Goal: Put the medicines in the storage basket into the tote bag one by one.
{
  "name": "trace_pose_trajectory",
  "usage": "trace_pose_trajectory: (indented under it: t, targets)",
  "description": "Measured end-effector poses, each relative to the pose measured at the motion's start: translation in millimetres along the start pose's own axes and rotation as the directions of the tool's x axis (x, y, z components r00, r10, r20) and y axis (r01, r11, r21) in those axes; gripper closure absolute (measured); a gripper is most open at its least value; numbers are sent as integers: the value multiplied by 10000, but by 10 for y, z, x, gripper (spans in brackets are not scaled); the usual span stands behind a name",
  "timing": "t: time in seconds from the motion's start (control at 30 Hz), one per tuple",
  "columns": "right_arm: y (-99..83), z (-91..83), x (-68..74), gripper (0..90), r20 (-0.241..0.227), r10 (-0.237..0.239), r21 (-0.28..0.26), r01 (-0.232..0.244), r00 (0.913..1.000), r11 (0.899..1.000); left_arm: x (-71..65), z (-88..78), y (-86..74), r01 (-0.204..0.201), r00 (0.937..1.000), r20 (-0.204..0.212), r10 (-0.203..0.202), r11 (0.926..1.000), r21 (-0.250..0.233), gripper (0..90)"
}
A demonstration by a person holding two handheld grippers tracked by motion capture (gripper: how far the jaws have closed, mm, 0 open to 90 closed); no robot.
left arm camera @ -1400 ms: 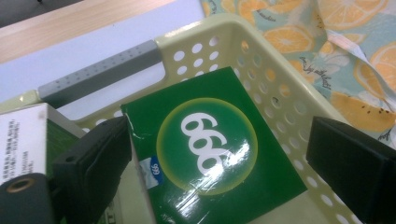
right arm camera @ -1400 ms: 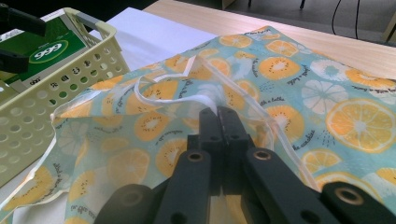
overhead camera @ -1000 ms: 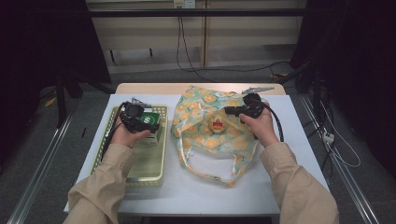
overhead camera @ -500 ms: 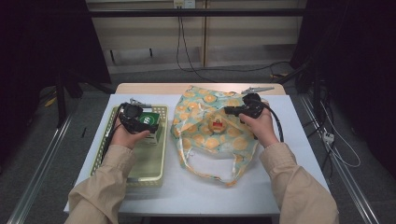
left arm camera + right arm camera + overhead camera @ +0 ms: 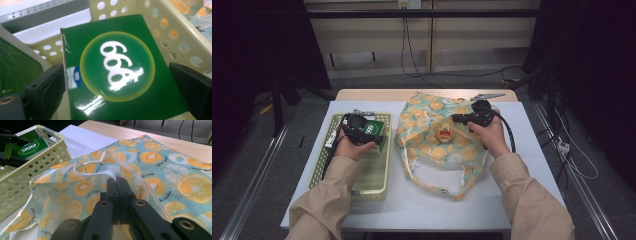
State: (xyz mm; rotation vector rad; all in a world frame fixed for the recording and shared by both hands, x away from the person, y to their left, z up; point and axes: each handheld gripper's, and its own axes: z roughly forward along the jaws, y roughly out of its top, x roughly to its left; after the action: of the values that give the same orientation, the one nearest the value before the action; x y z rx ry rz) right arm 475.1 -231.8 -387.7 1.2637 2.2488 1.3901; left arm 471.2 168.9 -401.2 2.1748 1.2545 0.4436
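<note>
Holding box: my left gripper clamps the green box inside the basket.
Bag: right gripper pinches the fruit-print bag rim.
Bearing: bag mouth at 3 o'clock from box; left hand nearer.

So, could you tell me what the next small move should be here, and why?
Probably lift the green box clear of the yellow basket and carry it toward the fruit-print bag. The left gripper has its jaws on both sides of the box, seemingly clamped, while the right gripper pinches the bag's rim, holding its mouth up to receive it.
</note>
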Motion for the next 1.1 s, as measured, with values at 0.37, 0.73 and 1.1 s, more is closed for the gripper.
trace_pose_trajectory:
  t: [0.37,0.73,1.1]
  targets:
    - [-5,-6,1,900,17,28,16,-28,10000,10000,16,-54,23,68,9998,186,-72,9997,254,171]
    - [-2,-13,-3,900,72,46,-29,-46,10000,10000,32,-316,120,177,9983,563,-174,9998,-47,180]
    - [0,-1,6,900,76,43,-5,-43,10000,10000,57,-646,215,-72,9979,646,100,9990,-431,184]
